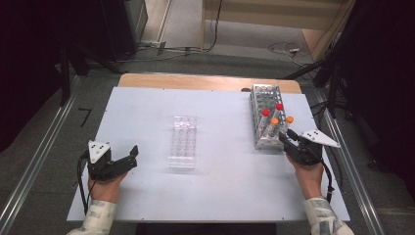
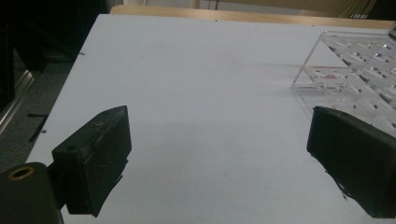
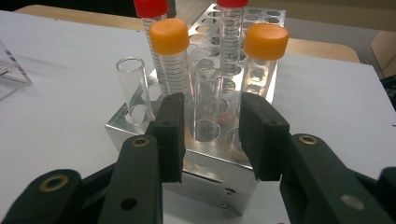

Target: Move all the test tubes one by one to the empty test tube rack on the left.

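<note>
Near the table's (image 1: pixel 147 196) right edge, the right gripper (image 3: pixel 210 130) has its jaws parted around an uncapped tube (image 3: pixel 208 105) at the metal rack's (image 3: pixel 205 163) near end. The left gripper (image 1: pixel 131 157) rests wide apart near the left edge, beside the clear tray (image 1: pixel 182 142).

Left tool (image 1: pixel 131 155): I see a black body, a grey three-cornered plate on top, a black cable trailing back.
Right tool (image 1: pixel 286 138): I see matching black, its own pale grey plate, a black cable looping beside the wrist.
Jaws: blocky black pads on black arms with brass-ringed holes.
Sleeves: pale fabric with a faint grey pattern, cuffs at both wrists.
</note>
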The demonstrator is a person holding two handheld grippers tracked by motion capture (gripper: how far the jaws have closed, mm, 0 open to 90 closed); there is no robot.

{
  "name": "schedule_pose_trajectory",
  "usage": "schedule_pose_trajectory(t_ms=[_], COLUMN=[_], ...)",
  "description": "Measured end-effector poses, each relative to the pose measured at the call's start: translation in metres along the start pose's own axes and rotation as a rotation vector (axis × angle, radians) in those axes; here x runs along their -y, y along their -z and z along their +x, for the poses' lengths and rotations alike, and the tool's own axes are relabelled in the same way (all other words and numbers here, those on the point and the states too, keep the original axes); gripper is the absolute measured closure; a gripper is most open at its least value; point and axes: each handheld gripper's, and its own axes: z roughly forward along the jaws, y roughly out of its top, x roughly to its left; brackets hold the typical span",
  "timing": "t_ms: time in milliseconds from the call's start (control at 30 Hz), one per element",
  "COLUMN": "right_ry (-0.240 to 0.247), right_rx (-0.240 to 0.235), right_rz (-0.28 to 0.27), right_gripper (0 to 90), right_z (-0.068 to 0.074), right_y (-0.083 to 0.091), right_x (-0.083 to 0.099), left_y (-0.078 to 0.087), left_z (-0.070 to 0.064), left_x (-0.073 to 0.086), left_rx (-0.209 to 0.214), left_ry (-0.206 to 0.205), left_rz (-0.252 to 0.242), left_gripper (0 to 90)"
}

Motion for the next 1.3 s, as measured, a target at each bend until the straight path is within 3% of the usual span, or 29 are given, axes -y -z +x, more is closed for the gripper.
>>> schedule_pose_trajectory(t_ms=[500, 900, 1100, 1300], right_ry=[0.015, 0.020, 0.019, 0.008], right_rx=[0.007, 0.001, 0.001, -0.006], right_rz=[0.003, 0.007, -0.004, -0.055], right_gripper=[68.2, 72.3, 72.6, 72.8], right_z=[0.002, 0.002, 0.002, 0.001], right_y=[-0.015, -0.016, -0.014, -0.001], right_x=[0.000, 0.001, -0.001, -0.014], left_y=[-0.001, -0.001, -0.001, -0.001], left_z=[0.001, 0.000, 0.000, 0.000], left_x=[0.000, 0.000, 0.000, 0.000], left_rx=[-0.004, -0.002, -0.001, 0.004], left_ry=[0.003, -0.003, -0.004, -0.005], left_rz=[0.000, 0.003, 0.004, 0.007], left_gripper=[6.6, 6.6, 6.6, 6.6])
